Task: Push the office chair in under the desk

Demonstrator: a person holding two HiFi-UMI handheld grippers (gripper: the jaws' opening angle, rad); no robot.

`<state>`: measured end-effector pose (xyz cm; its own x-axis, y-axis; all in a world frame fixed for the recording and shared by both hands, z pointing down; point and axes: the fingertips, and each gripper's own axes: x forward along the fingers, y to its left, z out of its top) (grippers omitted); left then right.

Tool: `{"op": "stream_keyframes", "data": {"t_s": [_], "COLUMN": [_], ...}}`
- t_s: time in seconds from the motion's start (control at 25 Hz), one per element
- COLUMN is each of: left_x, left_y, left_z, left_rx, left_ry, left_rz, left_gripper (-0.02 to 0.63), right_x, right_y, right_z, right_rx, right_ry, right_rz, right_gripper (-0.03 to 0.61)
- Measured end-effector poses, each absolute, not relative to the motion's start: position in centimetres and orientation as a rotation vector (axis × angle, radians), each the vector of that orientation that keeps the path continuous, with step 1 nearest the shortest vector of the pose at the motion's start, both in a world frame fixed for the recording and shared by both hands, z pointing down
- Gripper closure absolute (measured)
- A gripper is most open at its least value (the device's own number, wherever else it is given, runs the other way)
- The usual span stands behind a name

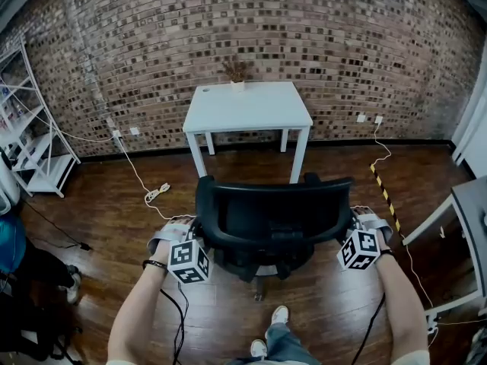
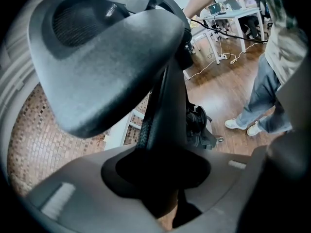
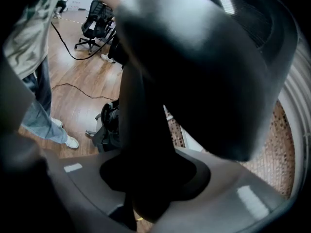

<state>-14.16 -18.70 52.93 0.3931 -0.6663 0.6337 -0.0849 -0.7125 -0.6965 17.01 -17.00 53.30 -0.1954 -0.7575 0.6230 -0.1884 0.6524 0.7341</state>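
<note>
A black office chair stands on the wood floor with its back toward me, a short way in front of the white desk by the brick wall. My left gripper is shut on the left edge of the backrest and my right gripper on the right edge. In the left gripper view the backrest fills the frame, and its edge runs down between the jaws of the left gripper. The right gripper view mirrors this: the chair back passes through the right gripper.
A small dried plant stands on the desk. A white shelf rack is at the left, and a power strip with its cable lies on the floor. Yellow-black tape and another desk are at the right. My shoes are behind the chair.
</note>
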Motion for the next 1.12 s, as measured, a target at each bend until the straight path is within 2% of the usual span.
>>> {"op": "stream_keyframes", "data": {"t_s": [1.12], "left_x": [-14.3], "left_y": [-36.0], "left_z": [53.7], "left_rx": [-2.054], "left_ry": [0.716], "left_rz": [-1.389], "left_gripper": [0.451], "right_x": [17.1], "right_y": [-35.1], "right_z": [53.7], "right_rx": [0.753], "right_ry": [-1.746], "right_rz": [-0.693], "right_gripper": [0.43]}}
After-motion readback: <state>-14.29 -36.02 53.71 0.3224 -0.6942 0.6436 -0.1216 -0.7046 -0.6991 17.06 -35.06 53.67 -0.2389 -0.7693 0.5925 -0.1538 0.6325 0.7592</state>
